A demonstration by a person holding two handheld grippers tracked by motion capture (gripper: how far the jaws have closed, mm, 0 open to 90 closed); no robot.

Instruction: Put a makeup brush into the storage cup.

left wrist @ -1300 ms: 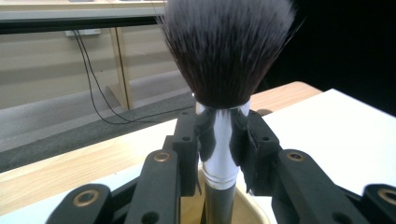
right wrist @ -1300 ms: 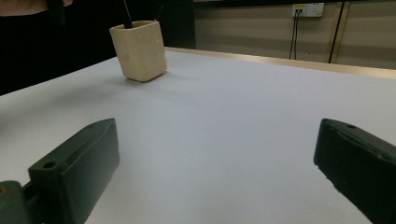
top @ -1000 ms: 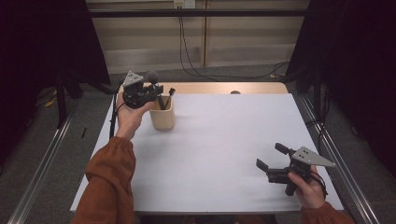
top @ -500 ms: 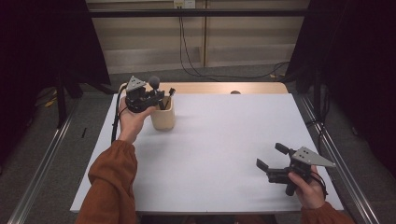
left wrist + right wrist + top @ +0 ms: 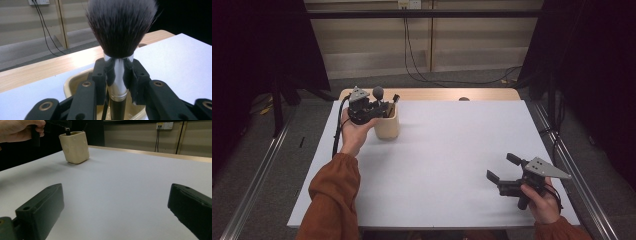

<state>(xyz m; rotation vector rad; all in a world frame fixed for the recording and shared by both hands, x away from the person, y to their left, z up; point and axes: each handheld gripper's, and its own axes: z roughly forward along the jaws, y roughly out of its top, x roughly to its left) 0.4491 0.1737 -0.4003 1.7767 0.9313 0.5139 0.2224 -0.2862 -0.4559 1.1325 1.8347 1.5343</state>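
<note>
The brush's lower handle is cut off inside the cream cup, upper left of the high view, so its tip probably sits hidden there. The left gripper clamps its silver ferrule upright. Lower right, the right gripper hovers level, jaws wide.

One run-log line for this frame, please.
left gripper: jaws shut on makeup brush, upright over cream cup | right gripper: jaws open, holding nothing, above white table
</note>
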